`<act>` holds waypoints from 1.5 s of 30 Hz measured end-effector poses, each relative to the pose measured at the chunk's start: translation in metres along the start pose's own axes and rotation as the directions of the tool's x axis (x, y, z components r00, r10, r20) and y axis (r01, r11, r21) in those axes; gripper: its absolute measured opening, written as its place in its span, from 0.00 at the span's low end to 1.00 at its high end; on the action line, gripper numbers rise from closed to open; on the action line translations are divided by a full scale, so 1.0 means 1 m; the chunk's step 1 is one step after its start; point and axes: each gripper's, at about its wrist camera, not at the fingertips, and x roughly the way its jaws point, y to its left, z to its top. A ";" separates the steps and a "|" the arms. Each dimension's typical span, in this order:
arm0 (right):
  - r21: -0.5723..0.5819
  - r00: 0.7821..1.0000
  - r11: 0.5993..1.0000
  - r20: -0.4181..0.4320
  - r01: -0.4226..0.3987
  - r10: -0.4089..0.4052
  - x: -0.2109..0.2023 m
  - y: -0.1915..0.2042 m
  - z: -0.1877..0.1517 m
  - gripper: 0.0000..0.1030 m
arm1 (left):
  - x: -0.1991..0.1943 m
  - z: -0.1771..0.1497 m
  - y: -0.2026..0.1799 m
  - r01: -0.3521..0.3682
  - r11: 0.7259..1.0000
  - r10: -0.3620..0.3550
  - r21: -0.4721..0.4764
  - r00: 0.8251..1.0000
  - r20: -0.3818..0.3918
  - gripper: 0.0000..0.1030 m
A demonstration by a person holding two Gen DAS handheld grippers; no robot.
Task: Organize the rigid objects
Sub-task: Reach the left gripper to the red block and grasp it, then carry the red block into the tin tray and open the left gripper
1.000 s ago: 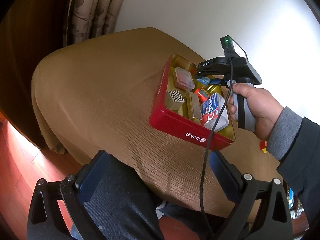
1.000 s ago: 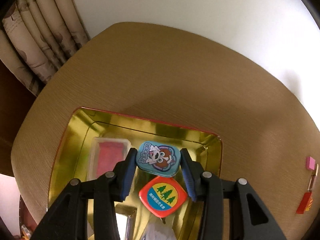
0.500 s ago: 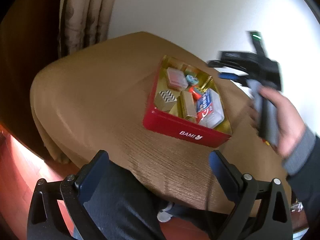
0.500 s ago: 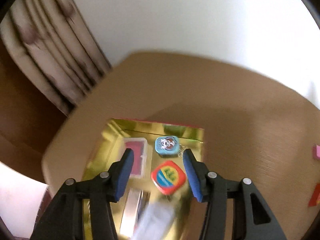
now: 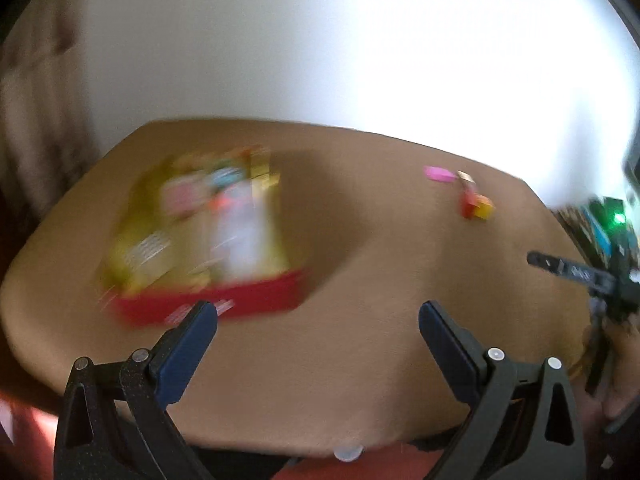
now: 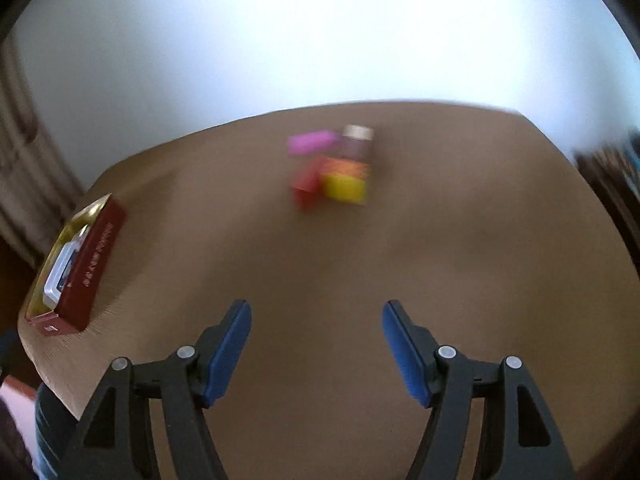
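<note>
A red tin with a gold inside (image 5: pixel 216 304) holds several small boxes and tins; it shows blurred at the left of the left wrist view and at the far left edge (image 6: pixel 96 256) of the right wrist view. A loose cluster lies on the brown table: a pink block (image 6: pixel 310 142), a small bottle (image 6: pixel 357 142), a red piece (image 6: pixel 306 184) and a yellow-orange box (image 6: pixel 346 184). My right gripper (image 6: pixel 316 328) hovers over bare table short of that cluster, its jaws opening with nothing between them. My left gripper (image 5: pixel 318 322) stands open and empty near the tin's front wall.
The brown table (image 6: pixel 440 260) has a rounded far edge against a white wall. Curtains (image 6: pixel 24 168) hang at the left. In the left wrist view the hand with the right gripper's handle (image 5: pixel 592 280) shows at the right edge, near the pink block (image 5: pixel 438 174).
The right gripper let go of the blue cartoon tin in the red tin, opened and swung right toward the loose cluster. The left view rolled and moved, bringing the whole table into sight.
</note>
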 end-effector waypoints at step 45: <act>0.110 0.977 0.971 0.005 -0.211 0.212 -0.037 -0.025 -0.022 0.68 | 0.156 0.137 -0.193 0.021 0.972 -0.004 0.235 0.997 -0.072 0.12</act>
